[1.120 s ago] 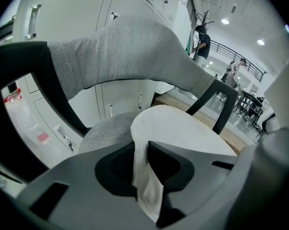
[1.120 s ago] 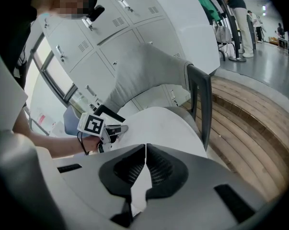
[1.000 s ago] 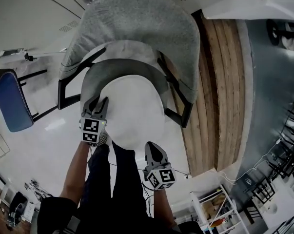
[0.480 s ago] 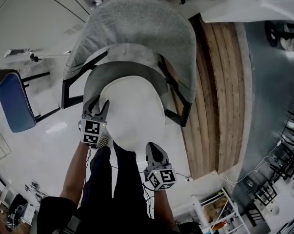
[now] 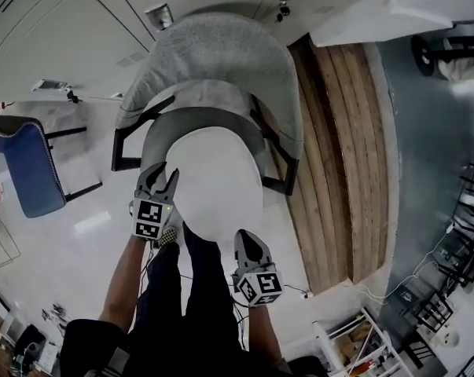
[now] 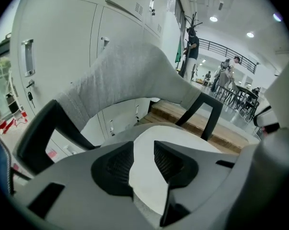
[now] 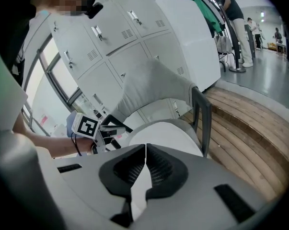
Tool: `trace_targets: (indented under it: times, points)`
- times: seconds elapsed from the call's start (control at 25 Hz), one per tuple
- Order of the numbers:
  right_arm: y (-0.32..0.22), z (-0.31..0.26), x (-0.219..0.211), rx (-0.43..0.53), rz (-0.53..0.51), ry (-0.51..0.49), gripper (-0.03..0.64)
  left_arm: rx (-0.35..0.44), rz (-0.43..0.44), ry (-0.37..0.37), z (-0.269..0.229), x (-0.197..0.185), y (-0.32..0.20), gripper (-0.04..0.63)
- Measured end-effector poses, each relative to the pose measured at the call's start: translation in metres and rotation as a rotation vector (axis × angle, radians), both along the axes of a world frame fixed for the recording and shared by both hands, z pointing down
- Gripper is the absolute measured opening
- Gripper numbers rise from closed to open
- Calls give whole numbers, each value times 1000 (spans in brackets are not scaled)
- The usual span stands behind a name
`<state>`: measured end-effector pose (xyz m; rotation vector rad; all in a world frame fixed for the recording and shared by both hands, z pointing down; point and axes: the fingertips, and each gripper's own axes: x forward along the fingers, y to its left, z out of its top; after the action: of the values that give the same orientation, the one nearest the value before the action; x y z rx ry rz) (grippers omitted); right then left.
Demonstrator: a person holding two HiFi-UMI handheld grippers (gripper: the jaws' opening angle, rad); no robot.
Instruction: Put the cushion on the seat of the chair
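Observation:
The round white cushion (image 5: 217, 183) lies flat on the grey seat (image 5: 181, 120) of the chair, below its curved grey backrest (image 5: 221, 53). My left gripper (image 5: 159, 173) hovers over the cushion's left edge. Its jaws stand wide and are closing a little, with nothing pressed between them. In the left gripper view the cushion (image 6: 182, 138) shows through the gap of that gripper (image 6: 144, 152). My right gripper (image 5: 247, 236) hangs by the cushion's near edge, shut and empty. The right gripper view shows this gripper (image 7: 145, 150) with its jaws together, the cushion (image 7: 166, 133) beyond and the left gripper (image 7: 110, 131) off to the left.
A blue chair (image 5: 28, 167) stands at the left. A raised wooden platform (image 5: 339, 155) runs along the chair's right side. White lockers (image 6: 63, 32) stand behind the chair. The person's legs (image 5: 181, 289) are just in front of the seat. A shelf unit (image 5: 347, 336) sits at bottom right.
The left gripper's jaws have spread apart and come off the cushion's left edge. Both grippers have lifted slightly. The cushion stays on the seat.

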<state>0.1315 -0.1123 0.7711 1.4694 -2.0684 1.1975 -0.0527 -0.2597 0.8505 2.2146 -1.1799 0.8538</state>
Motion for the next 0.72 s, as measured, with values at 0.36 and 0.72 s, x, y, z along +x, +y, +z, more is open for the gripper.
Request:
trace_targets:
  times: [0.36, 0.72]
  points:
    - [-1, -64, -10, 90, -9, 20, 32, 48, 6, 17, -75, 1, 15, 108]
    - [12, -126, -21, 177, -10, 43, 32, 113, 23, 35, -158, -8, 41, 72]
